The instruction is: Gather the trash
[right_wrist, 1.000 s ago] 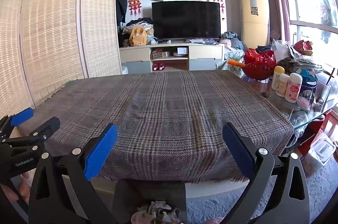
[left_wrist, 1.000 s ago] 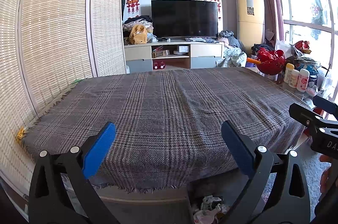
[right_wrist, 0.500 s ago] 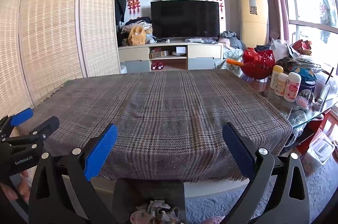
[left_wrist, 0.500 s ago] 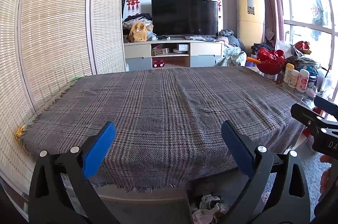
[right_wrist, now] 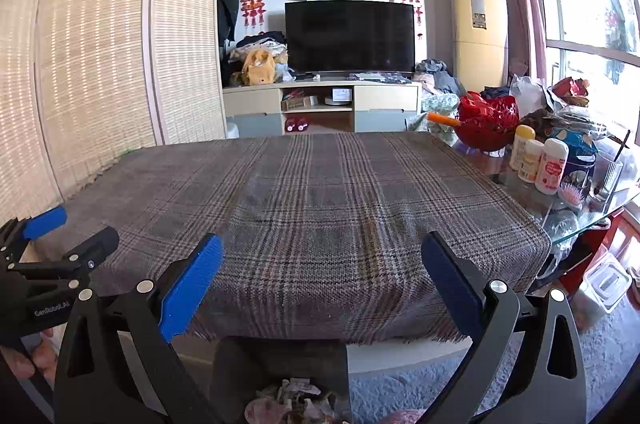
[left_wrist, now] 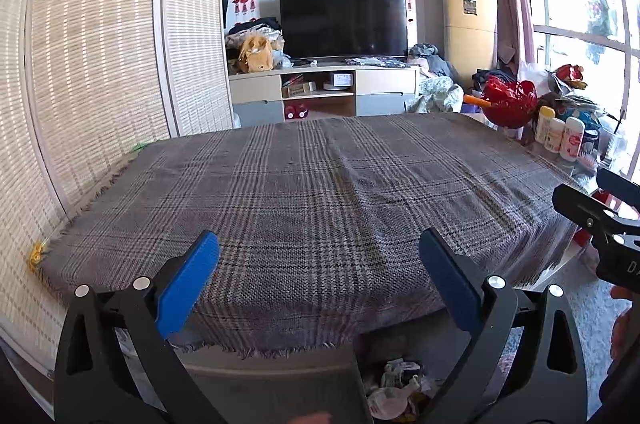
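A table draped in a grey plaid cloth [left_wrist: 320, 192] fills the middle of both views, and its top is bare across the whole spread. The cloth's fringed near edge [right_wrist: 320, 334] hangs over the front of the table just ahead of both grippers. Along the left, woven folding screens [left_wrist: 100, 64] stand close against the table's side, leaving little room there. On the right the cloth stops short of the glass tabletop [right_wrist: 592, 220], which is crowded with white bottles [right_wrist: 552, 166], a red basket [right_wrist: 486, 126] and other clutter. Far behind stand a dark television [right_wrist: 350, 38] and a low cabinet [right_wrist: 320, 104].

The left gripper [left_wrist: 318, 274] hovers in front of the near edge with its blue-padded fingers [left_wrist: 188, 280] spread wide apart, nothing between them and nothing touched. The right gripper [right_wrist: 320, 278] is posed the same way further right, fingers [right_wrist: 192, 286] wide apart and empty. Each appears at the side of the other's view, held level and pointing across the table; part of a hand [right_wrist: 24, 360] grips the left tool's handle at the lower left of the right wrist view.

The trash [left_wrist: 400, 390], crumpled paper and wrappers, lies in a dark bin [right_wrist: 280, 356] low beneath the table's near edge, below and between the grippers; the same heap [right_wrist: 288, 404] shows at the bottom of the right wrist view.
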### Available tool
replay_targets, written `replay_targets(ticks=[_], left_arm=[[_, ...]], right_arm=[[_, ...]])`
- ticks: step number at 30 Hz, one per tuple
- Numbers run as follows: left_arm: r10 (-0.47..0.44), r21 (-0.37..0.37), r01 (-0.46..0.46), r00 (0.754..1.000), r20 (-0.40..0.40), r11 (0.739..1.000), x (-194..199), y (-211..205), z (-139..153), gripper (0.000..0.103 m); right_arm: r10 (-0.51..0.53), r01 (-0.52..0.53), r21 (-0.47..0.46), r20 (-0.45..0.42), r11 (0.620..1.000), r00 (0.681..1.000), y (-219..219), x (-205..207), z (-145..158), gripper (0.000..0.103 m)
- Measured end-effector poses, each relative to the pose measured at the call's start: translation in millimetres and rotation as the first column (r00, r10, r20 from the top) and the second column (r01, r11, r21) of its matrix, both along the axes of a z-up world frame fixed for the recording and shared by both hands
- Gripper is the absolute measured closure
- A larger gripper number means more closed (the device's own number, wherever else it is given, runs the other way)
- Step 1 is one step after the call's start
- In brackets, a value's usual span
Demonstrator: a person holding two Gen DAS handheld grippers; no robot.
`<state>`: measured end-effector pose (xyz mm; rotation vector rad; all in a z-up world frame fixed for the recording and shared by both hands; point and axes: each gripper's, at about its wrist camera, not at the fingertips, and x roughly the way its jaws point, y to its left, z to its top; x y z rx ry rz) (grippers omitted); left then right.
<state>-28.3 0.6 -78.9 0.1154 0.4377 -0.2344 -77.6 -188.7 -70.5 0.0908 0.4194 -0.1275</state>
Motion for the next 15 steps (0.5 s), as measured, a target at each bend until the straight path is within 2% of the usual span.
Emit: replay_targets(ticks=[8,15], left_arm=[[-0.007,-0.035,0.008,1.0,0.027,0.999,-2.9,4.9,1.3,0.008],[-0.013,-0.026,0.014,0.999,0.029,1.0,-4.8,2.3,1.0,0.008]], right_arm=[[-0.001,0.001,0.001,-0.008,1.0,1.0,-0.3,1.9,-0.5,0.003],[-0.002,0.002,-0.005,-0.002,1.0,1.0,-1.4,0.8,0.3,0.003]])
